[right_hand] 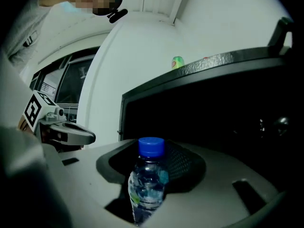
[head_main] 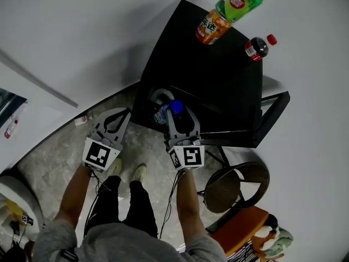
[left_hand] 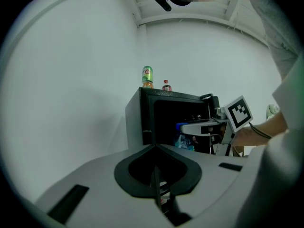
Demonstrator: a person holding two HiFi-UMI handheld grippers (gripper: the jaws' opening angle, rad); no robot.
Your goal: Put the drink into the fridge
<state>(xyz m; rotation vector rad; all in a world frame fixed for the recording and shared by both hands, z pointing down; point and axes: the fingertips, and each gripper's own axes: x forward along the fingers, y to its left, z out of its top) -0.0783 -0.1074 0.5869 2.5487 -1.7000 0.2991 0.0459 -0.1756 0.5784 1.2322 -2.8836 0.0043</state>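
A clear water bottle [head_main: 162,114] with a blue cap stands upright between the jaws of my right gripper [head_main: 163,103], which is shut on it. The bottle [right_hand: 148,184] fills the middle of the right gripper view, just before the dark open front of the black fridge [right_hand: 213,108]. From the left gripper view the same bottle [left_hand: 184,141] shows at the fridge [left_hand: 142,113] opening. My left gripper [head_main: 124,114] hovers left of the fridge [head_main: 218,86], shut on nothing; its jaws meet in a thin line [left_hand: 154,148].
On the fridge top stand a green bottle [head_main: 240,1], an orange bottle [head_main: 211,27] and a dark cola bottle [head_main: 256,47]. The fridge door [head_main: 272,116] hangs open to the right. A round-seated chair [head_main: 234,187] stands at the lower right. A small bottle [head_main: 82,120] lies on the floor.
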